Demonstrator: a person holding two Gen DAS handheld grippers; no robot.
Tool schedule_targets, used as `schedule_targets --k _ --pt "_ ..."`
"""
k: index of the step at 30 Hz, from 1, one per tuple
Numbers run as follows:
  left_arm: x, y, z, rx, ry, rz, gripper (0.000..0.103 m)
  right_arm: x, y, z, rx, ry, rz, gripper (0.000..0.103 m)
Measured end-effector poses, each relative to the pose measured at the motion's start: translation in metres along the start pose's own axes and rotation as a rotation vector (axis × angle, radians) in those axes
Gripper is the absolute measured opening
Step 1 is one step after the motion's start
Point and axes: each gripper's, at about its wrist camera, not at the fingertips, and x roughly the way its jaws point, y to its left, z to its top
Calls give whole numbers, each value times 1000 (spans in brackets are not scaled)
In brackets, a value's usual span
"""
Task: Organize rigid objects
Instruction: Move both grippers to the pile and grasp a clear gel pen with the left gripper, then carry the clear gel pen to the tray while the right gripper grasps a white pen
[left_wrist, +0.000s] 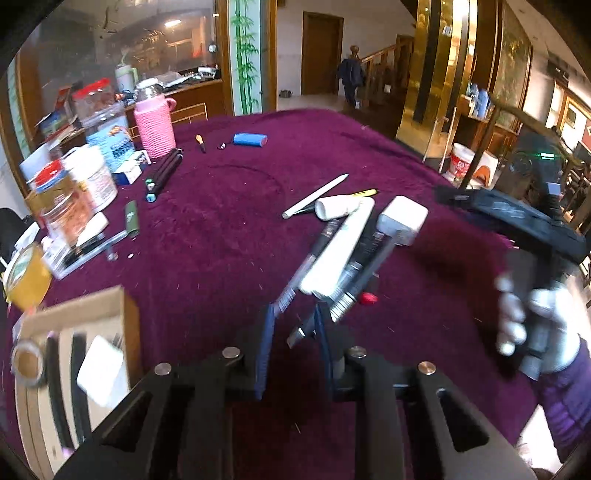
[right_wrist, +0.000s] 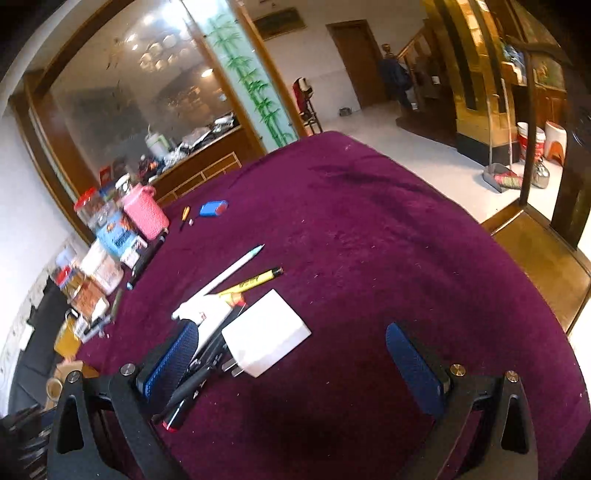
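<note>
A pile of rigid objects lies on the purple tablecloth (left_wrist: 229, 229): a white charger plug (left_wrist: 402, 219), a long white bar (left_wrist: 338, 247), several dark pens (left_wrist: 354, 280) and a white stylus (left_wrist: 314, 195). My left gripper (left_wrist: 293, 332) hovers at the near end of the pile with its jaws a little apart around a dark pen tip (left_wrist: 299, 332). The right gripper (right_wrist: 295, 354) is wide open just above the cloth, with the white plug (right_wrist: 266, 341) between its fingers. The right gripper also shows in the left wrist view (left_wrist: 532, 236), blurred, in a gloved hand.
An open cardboard box (left_wrist: 74, 354) with tape roll and white block sits at the near left. Jars, a pink-sleeved cup (left_wrist: 153, 123), marker pens (left_wrist: 164, 173) and small boxes crowd the left edge. A blue battery pack (left_wrist: 249, 139) and small screwdriver (left_wrist: 200, 142) lie farther back.
</note>
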Motion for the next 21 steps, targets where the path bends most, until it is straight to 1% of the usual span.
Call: schedule_targets --k 3,7,10,11,14,16,17,18,20,21 --pt "25 11 6 -10 61 -75 21 2 -1 1 -1 -1 11 102" --pt "49 15 9 13 118 -75 21 9 1 2 -11 36 41 102" --pt "74 15 10 23 182 -53 21 12 5 0 -17 47 53 102" --pt "75 13 11 33 163 -45 21 13 5 0 -19 48 54 102" --pt "81 6 13 54 163 -11 21 15 6 -1 -22 57 49 102" --pt "80 4 14 47 168 0 14 16 5 -2 -22 64 43 102" --pt "78 4 13 39 172 1 13 17 5 -2 -20 67 39 102" --pt "75 7 10 15 182 1 9 17 4 -2 -19 68 38 102" --pt "65 13 4 -35 200 -8 8 17 3 -2 -16 67 34 102" --pt "55 18 -4 -69 211 -22 8 17 3 -2 -15 66 31 102"
